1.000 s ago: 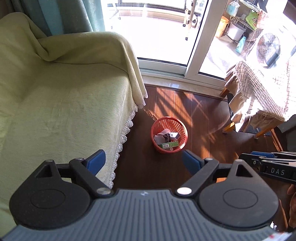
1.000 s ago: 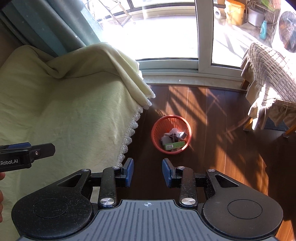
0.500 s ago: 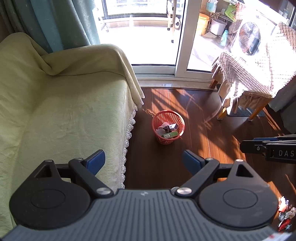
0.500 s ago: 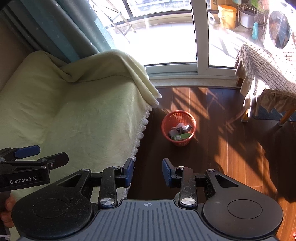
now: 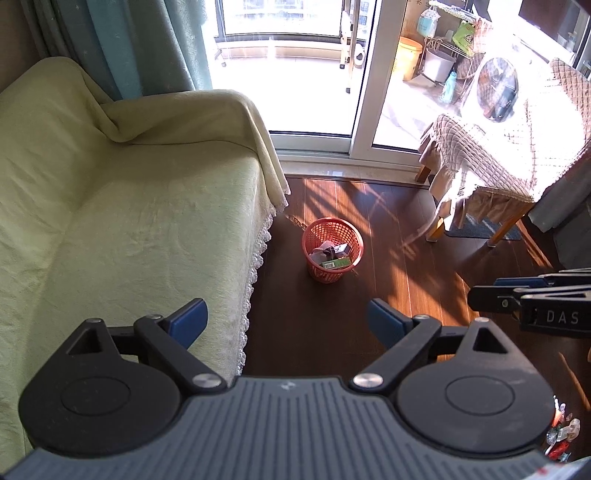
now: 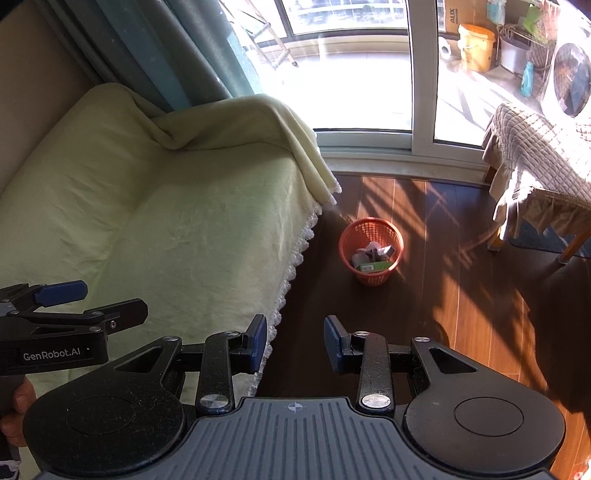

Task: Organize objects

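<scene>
Both my grippers, left [image 5: 286,319] wide, right [image 6: 294,343] narrower, hang empty far above the orange mesh plastic basket [image 5: 332,254], so overreaching could tip it

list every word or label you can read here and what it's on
"GenRobot.AI" on the side of the left gripper.
"DAS" on the side of the right gripper, cut off at the frame edge.
"AUX" on the cardboard box on the balcony.
Green box in the basket: print too small to read.
</scene>
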`<state>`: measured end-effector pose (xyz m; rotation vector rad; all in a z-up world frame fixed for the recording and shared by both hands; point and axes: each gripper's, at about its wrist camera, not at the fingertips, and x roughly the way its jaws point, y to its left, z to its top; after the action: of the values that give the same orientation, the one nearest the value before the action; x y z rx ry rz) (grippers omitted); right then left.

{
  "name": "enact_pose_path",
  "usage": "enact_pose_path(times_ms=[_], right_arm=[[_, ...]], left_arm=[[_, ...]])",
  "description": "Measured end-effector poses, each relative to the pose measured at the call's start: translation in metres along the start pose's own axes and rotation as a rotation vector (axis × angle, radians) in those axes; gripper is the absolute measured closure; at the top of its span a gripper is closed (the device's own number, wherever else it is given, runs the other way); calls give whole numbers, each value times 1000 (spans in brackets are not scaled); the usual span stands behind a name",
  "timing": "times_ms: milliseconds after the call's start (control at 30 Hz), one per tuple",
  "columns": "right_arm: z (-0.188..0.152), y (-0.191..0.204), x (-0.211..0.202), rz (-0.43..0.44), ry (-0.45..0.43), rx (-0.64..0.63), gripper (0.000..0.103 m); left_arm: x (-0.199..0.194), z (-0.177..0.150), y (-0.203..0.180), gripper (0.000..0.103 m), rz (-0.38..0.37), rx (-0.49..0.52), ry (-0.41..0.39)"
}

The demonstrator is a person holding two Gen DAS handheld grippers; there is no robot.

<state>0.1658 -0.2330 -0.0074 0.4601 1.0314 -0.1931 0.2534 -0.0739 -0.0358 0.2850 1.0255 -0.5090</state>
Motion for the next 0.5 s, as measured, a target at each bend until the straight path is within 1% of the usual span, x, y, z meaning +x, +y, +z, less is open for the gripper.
enact_pose_path(times_ms=[233,500], right_arm=[[-11,-13,-15,1,8,-2,71],[-15,-23,-24,12,10,-1,71]], left_arm=[[-6,-5,-21,11,-9,3,2],[-5,-11,-35,11,5,2,19]])
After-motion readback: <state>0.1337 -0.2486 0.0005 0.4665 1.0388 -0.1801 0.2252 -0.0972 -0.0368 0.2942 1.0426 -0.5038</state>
